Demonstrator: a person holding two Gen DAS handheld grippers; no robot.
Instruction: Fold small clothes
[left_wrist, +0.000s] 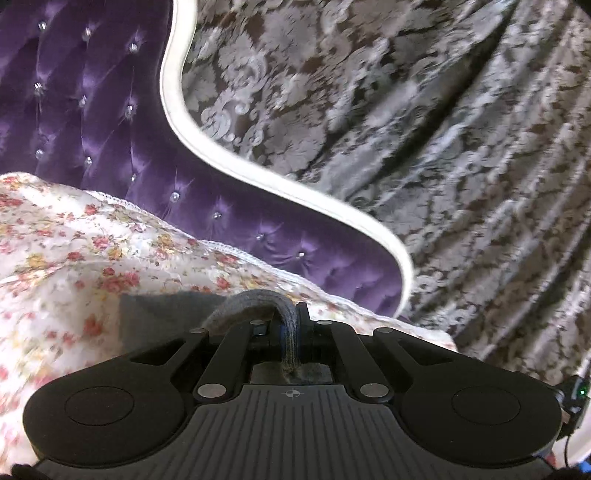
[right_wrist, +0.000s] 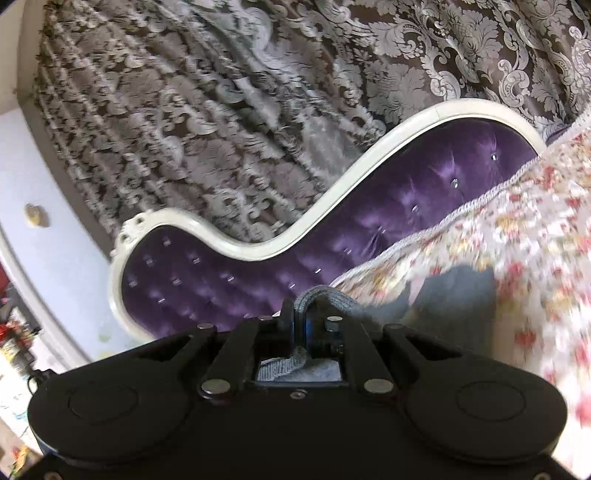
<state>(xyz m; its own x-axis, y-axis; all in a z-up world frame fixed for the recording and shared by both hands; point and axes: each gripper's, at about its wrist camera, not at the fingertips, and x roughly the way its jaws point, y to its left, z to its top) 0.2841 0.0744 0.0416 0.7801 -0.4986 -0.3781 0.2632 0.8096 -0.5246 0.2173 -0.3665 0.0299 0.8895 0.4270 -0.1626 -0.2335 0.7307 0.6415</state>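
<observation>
A small grey knitted garment (left_wrist: 159, 314) hangs over the floral bedspread (left_wrist: 74, 251). My left gripper (left_wrist: 290, 325) is shut on its thick hem, which loops over the fingers and runs back toward the camera. In the right wrist view the same grey garment (right_wrist: 454, 299) stretches away to the right, and my right gripper (right_wrist: 301, 321) is shut on another part of its hem. Both grippers are lifted above the bed and point toward the headboard. The rest of the garment is hidden under the gripper bodies.
A purple tufted headboard (left_wrist: 110, 122) with a curved white frame (left_wrist: 221, 158) stands behind the bed. Grey-brown damask curtains (left_wrist: 443, 129) hang beyond it. A pale lilac wall or door (right_wrist: 33, 184) and cluttered shelves (right_wrist: 14, 332) lie at the far left.
</observation>
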